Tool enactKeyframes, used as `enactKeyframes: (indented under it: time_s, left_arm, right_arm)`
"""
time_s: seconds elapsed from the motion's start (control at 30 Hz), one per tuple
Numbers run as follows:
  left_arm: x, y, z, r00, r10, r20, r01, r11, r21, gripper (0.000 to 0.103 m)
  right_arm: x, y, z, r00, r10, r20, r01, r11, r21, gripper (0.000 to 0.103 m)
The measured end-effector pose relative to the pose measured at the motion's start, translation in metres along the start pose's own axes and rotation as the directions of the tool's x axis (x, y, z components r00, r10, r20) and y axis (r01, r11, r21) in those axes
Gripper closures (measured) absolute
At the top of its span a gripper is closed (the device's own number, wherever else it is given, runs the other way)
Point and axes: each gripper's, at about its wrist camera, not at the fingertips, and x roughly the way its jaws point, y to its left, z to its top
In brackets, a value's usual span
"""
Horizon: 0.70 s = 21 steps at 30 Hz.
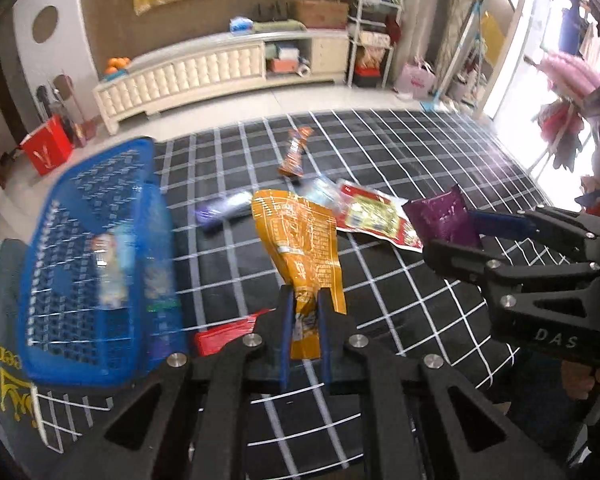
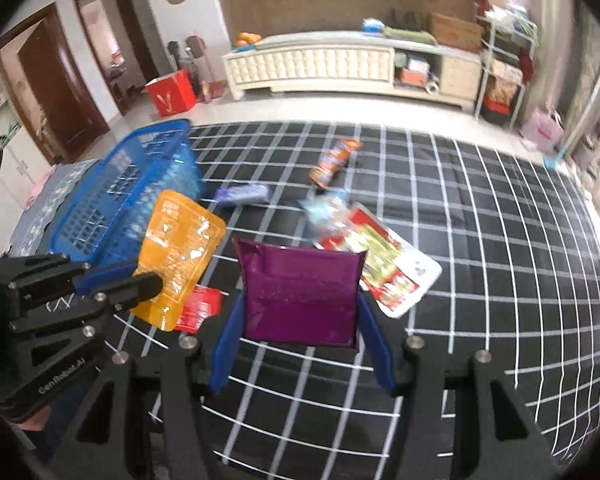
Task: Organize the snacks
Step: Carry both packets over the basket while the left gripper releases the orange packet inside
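Snacks ride in both hands: my left hand-held gripper [image 1: 305,312] pinches the orange foil pouch [image 1: 296,236] by its edge, hanging clear of the checked black surface [image 1: 420,152]. My right hand-held gripper [image 2: 300,320] clamps the purple glossy packet [image 2: 300,292] across its width, both near the blue plastic mesh basket [image 1: 92,240], likely their destination.

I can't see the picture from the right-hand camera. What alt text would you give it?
The right gripper holds a purple snack packet above a black grid-patterned cloth. To its left the left gripper grips an orange packet near a blue basket. More snacks lie scattered beyond, including a red-and-white packet.
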Motion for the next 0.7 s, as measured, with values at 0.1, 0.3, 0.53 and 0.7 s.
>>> enactKeyframes:
  time_s: [0.1, 0.3, 0.53, 0.7]
  left_arm:
    - [-0.019, 0.019, -0.002, 0.999, 0.018, 0.027, -0.017, 1.000, -0.016, 0.093]
    - [-0.044, 0.063, -0.010, 0.996, 0.067, 0.057, -0.064, 0.997, -0.052, 0.093]
    - [-0.049, 0.105, -0.017, 0.992, 0.111, 0.056, -0.105, 0.990, -0.095, 0.093]
    - [-0.044, 0.132, -0.021, 0.992, 0.124, 0.033, -0.119, 0.985, -0.122, 0.093]
  right_arm:
    - [-0.001, 0.023, 0.010, 1.000, 0.021, 0.016, -0.021, 0.999, -0.031, 0.042]
    - [0.008, 0.068, 0.028, 0.997, 0.068, 0.024, -0.066, 0.995, -0.068, 0.042]
    - [0.027, 0.115, 0.045, 0.995, 0.102, 0.011, -0.100, 0.989, -0.108, 0.042]
    - [0.043, 0.135, 0.049, 0.994, 0.106, -0.009, -0.107, 0.985, -0.133, 0.042]
